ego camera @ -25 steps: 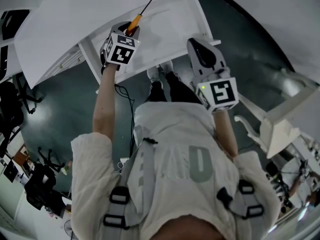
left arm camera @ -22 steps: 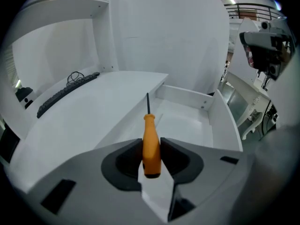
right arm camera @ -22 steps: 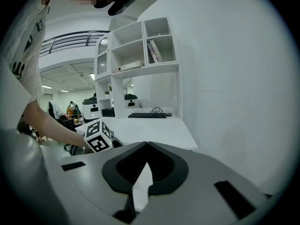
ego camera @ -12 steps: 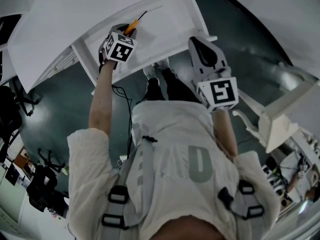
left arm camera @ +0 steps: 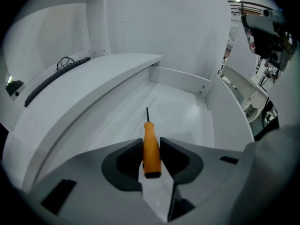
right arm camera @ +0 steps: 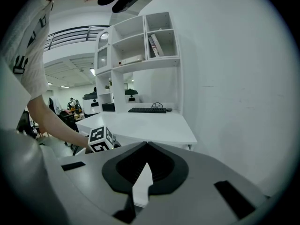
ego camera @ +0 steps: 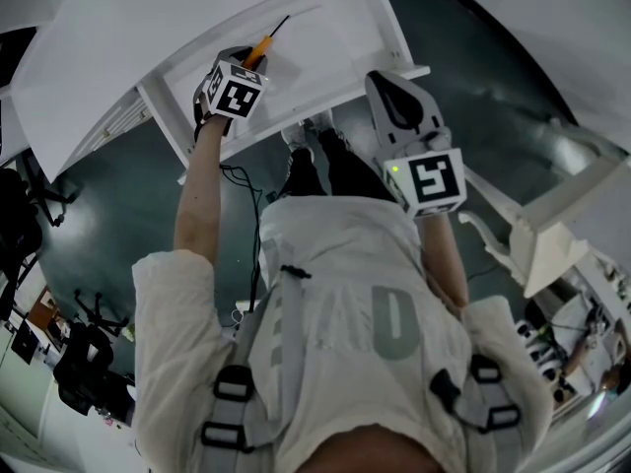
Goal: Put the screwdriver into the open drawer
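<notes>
Lowered since 1 second ago: the screwdriver [left arm camera: 151, 150], brought down with the left gripper [ego camera: 250, 62] from over the desk edge into the mouth of the open drawer [left arm camera: 185, 118]. Hardly shifted in that time: the right gripper [right arm camera: 146, 144].

Hard to say whether the thin black tip touches the drawer floor or hangs just above it. In the head view, only the top of the orange handle and the shaft on show, the rest covered by the left gripper's marker cube [ego camera: 235, 95]. From the right gripper view, no sight of the drawer's inside or of the screwdriver; only that cube and a forearm [right arm camera: 51, 121] beside the white desk [right arm camera: 140, 125].

Left gripper's fingers [left arm camera: 177, 158] part-way closed, pressed on both sides of the orange handle near its butt end, shaft aimed forward and down toward the drawer's far wall. Right gripper's fingers brought fully together at the tips, with nothing between them. Seen in the head view near the drawer's front corner; its height above that corner not clear.
</notes>
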Demonstrator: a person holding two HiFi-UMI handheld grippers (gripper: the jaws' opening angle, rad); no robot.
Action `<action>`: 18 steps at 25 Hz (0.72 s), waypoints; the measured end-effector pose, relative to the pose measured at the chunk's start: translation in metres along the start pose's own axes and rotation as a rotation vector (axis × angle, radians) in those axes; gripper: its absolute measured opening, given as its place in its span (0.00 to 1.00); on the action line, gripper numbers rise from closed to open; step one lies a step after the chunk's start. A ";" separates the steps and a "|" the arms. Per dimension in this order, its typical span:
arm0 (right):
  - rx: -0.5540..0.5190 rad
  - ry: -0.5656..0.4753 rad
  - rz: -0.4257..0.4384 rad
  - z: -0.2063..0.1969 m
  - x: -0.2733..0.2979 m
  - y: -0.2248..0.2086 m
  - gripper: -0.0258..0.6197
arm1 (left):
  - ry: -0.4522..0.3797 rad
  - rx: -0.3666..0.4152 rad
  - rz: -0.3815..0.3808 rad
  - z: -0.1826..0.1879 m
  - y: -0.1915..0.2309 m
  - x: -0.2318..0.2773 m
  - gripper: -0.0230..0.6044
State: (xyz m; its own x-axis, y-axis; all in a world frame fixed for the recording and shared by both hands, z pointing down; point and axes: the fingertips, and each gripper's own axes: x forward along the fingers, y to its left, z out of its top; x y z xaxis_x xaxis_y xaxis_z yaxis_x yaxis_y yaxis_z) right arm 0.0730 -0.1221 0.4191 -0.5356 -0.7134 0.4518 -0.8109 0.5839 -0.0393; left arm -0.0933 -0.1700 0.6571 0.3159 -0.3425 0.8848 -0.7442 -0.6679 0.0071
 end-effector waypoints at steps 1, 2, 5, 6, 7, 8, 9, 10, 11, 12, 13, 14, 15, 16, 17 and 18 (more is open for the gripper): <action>-0.001 0.002 0.002 -0.001 0.001 0.001 0.05 | 0.010 -0.010 -0.008 -0.004 -0.002 0.002 0.22; -0.002 0.004 0.003 -0.001 0.001 0.001 0.05 | 0.023 -0.018 -0.018 -0.009 -0.004 0.005 0.22; -0.008 0.009 0.004 -0.002 0.001 0.003 0.05 | 0.060 -0.014 -0.039 -0.026 -0.013 0.012 0.22; -0.009 0.010 0.004 -0.002 0.001 0.003 0.05 | 0.064 -0.019 -0.039 -0.030 -0.014 0.013 0.22; -0.010 0.011 0.005 -0.002 0.001 0.003 0.05 | 0.064 -0.030 -0.039 -0.032 -0.015 0.013 0.22; -0.011 0.012 0.005 -0.002 0.001 0.002 0.05 | 0.061 -0.039 -0.037 -0.032 -0.015 0.014 0.22; -0.013 0.013 0.005 -0.003 0.001 0.001 0.05 | 0.060 -0.045 -0.035 -0.032 -0.015 0.014 0.22; -0.014 0.016 0.005 -0.004 0.001 0.001 0.05 | 0.061 -0.047 -0.035 -0.032 -0.015 0.014 0.22; -0.014 0.020 0.005 -0.005 0.001 0.001 0.05 | 0.063 -0.049 -0.036 -0.032 -0.015 0.015 0.22; -0.015 0.024 0.007 -0.007 0.001 0.002 0.05 | 0.067 -0.051 -0.039 -0.033 -0.015 0.015 0.22; -0.018 0.028 0.008 -0.008 0.001 0.002 0.05 | 0.072 -0.054 -0.042 -0.034 -0.016 0.015 0.22; -0.021 0.030 0.009 -0.009 0.001 0.002 0.05 | 0.077 -0.056 -0.044 -0.035 -0.016 0.016 0.22; -0.023 0.032 0.010 -0.009 0.001 0.002 0.05 | 0.082 -0.057 -0.045 -0.035 -0.016 0.016 0.22; -0.024 0.033 0.010 -0.010 0.001 0.002 0.05 | 0.087 -0.060 -0.046 -0.035 -0.016 0.017 0.22; -0.023 0.034 0.011 -0.010 0.002 0.002 0.05 | 0.095 -0.064 -0.049 -0.035 -0.017 0.017 0.22; -0.024 0.034 0.013 -0.010 0.002 0.003 0.05 | 0.106 -0.069 -0.055 -0.035 -0.017 0.017 0.22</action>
State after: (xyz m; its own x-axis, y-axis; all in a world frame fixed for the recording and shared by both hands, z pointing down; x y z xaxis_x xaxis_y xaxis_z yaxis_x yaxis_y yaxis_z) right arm 0.0721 -0.1179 0.4291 -0.5372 -0.6927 0.4813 -0.7980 0.6021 -0.0241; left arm -0.0958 -0.1411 0.6886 0.2958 -0.2328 0.9264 -0.7673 -0.6356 0.0853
